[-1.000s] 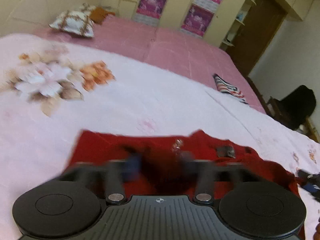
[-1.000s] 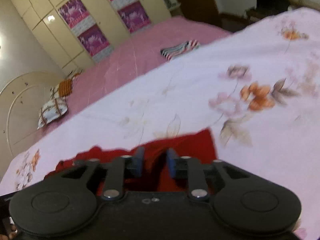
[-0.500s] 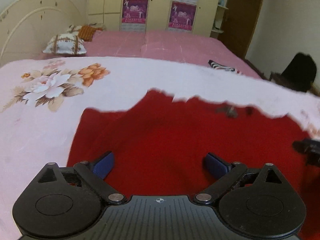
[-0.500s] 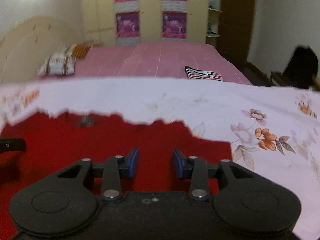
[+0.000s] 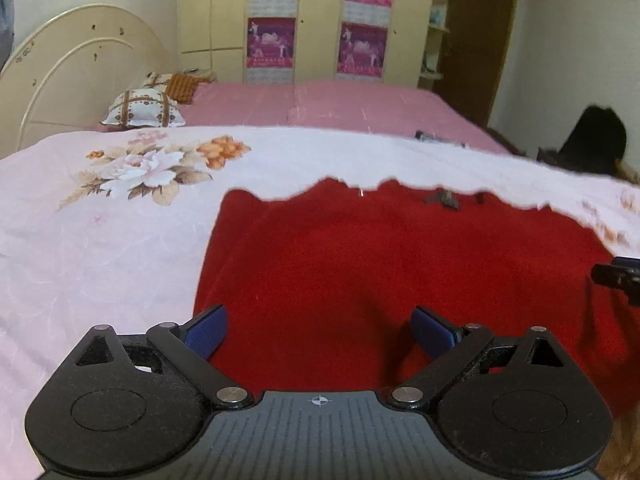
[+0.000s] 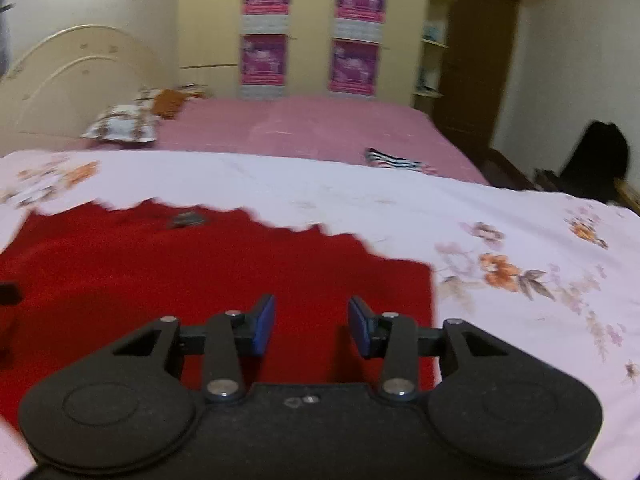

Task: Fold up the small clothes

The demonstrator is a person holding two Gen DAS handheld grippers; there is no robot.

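Red garment spreads 9-to-3 across bed — left gripper spread wide, empty; right gripper part-open, opening, apparently empty, above its 3 o'clock edge.

Left gripper black w/ two round discs, ribbed grey centre plate w/ crosshair mark, silver pivot screws, blue pads, right gripper same black build, blue pads

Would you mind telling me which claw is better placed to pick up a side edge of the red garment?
Probably the left claw: its left pad sits at the red garment's edge, jaws wide.
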